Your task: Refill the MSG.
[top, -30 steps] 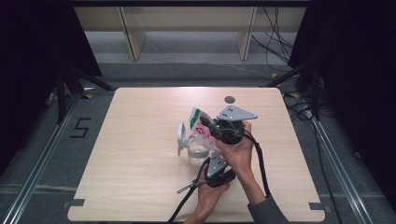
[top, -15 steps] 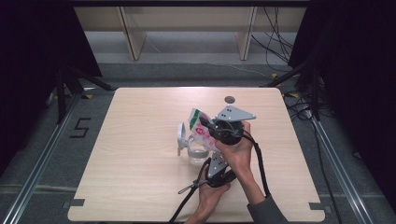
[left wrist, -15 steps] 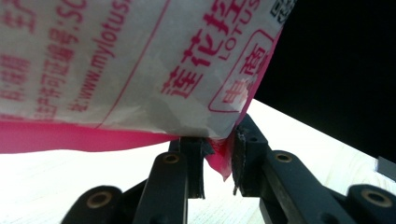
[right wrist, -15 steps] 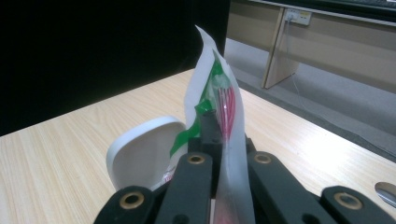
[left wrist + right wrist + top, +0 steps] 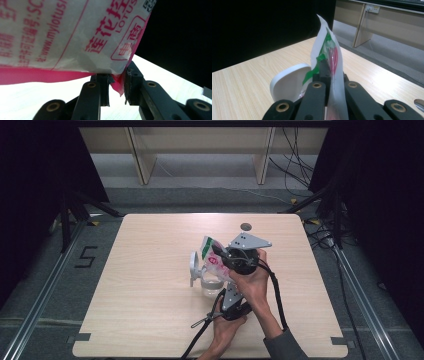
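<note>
Pinched tight on both sides of one packet. Right gripper (image 5: 220,254) jaws squeezed flat on the top edge of the white, pink and green packet (image 5: 215,257), with the thin plastic standing up between them in the right gripper view. Left gripper (image 5: 117,85) jaws almost closed too, nipping a pink bottom corner of the same packet (image 5: 75,37), red print hanging big and close above. Packet held up off the wooden table (image 5: 150,285), tilted, right over a clear jar (image 5: 212,285). Jar's white lid (image 5: 194,266) flipped open and standing up just beside it, round and pale in the right gripper view (image 5: 287,85). One small dark disc (image 5: 245,226) lying well apart near the far edge.

Looks like the middle step: getting the packet ready to open or tip over the jar. Cannot tell if the packet is torn yet. Next probably pulling the two grips apart gently, keeping the opening aimed at the jar mouth so nothing spills on the table.
</note>
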{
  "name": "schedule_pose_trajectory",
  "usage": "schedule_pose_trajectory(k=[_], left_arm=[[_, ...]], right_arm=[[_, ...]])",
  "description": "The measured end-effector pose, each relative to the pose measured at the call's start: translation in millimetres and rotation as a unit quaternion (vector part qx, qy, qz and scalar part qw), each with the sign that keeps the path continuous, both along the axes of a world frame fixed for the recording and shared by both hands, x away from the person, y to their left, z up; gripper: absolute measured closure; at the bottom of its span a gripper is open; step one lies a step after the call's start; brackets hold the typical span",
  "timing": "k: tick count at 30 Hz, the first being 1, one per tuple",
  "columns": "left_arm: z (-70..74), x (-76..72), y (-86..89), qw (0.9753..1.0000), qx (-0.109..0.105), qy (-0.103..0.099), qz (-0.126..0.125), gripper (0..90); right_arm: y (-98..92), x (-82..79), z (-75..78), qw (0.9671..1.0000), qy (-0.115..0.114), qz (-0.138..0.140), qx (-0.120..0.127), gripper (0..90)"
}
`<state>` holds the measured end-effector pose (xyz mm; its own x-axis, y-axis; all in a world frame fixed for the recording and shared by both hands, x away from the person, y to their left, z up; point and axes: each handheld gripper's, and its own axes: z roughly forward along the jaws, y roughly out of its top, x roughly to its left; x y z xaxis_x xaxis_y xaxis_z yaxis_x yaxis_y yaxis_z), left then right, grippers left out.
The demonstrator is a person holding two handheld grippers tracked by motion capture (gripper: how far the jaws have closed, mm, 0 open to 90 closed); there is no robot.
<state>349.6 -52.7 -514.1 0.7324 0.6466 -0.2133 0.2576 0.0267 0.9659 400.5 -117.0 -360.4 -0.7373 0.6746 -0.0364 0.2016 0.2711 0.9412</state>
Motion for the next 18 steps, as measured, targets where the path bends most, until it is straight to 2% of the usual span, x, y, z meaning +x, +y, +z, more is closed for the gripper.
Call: schedule_pose_trajectory(k=[1,3,6,7,8,10,14,17,18], left_arm=[[0.0,0.0,0.0,1.0,-0.001,0.0,0.0,76.0],[0.1,0.2,0.1,1.0,-0.004,0.001,0.001,76.1],[0.2,0.0,0.2,1.0,-0.004,-0.005,0.001,76.1],[0.4,-0.1,0.4,1.0,-0.003,-0.005,0.001,76.1],[0.9,-0.4,0.7,1.0,-0.004,-0.003,0.002,76.1],[1.3,-0.3,0.7,1.0,-0.005,-0.004,0.002,76.2],[0.6,-0.1,0.4,1.0,-0.007,-0.001,0.002,76.2],[1.5,-0.1,0.8,1.0,-0.007,-0.003,0.002,76.2],[1.8,-0.1,0.8,1.0,-0.008,-0.003,0.002,76.3]], right_arm=[[0.0,1.3,0.1,1.0,-0.005,0.008,-0.002,90.0],[1.0,1.1,0.0,1.0,-0.002,0.001,0.0,90.0],[2.3,0.8,0.1,1.0,0.002,0.006,-0.004,90.0],[2.0,1.6,0.4,0.9999,-0.009,0.006,-0.01,90.0],[3.4,0.5,0.4,1.0,0.0,0.007,-0.006,90.0],[3.9,0.9,1.0,0.9999,-0.005,0.013,-0.006,90.0],[4.3,1.3,0.2,0.9999,-0.007,0.008,-0.009,90.0],[5.6,-1.5,0.4,1.0,0.004,0.002,-0.003,90.0],[5.4,-1.5,1.3,0.9999,0.003,0.005,-0.009,90.0]])
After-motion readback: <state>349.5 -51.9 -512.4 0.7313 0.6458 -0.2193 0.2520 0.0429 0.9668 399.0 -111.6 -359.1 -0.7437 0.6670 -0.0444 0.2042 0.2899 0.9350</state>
